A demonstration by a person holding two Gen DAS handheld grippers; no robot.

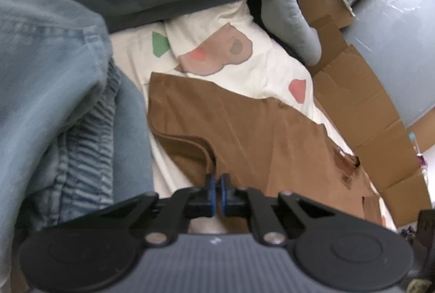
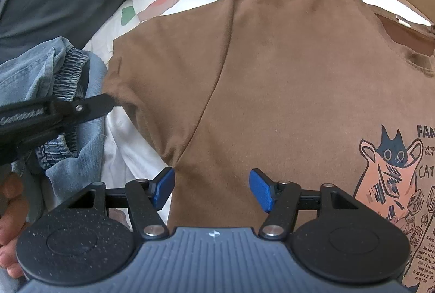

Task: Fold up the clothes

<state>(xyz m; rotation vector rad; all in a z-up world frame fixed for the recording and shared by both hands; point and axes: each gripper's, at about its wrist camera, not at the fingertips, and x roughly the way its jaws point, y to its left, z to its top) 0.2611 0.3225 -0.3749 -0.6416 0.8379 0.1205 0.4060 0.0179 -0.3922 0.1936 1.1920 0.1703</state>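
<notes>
Brown T-shirt with a cat print lies spread on a white bed sheet patterned with pink and green shapes, beside crumpled blue denim clothing and flattened cardboard. We see the left gripper with its blue pads pressed together on the sleeve edge of the shirt, while the right gripper hangs over the shirt near the armpit seam, its fingers spread apart and gripping nothing.

Brown T-shirt — cat print; faded blue, seemingly denim garment.
</notes>
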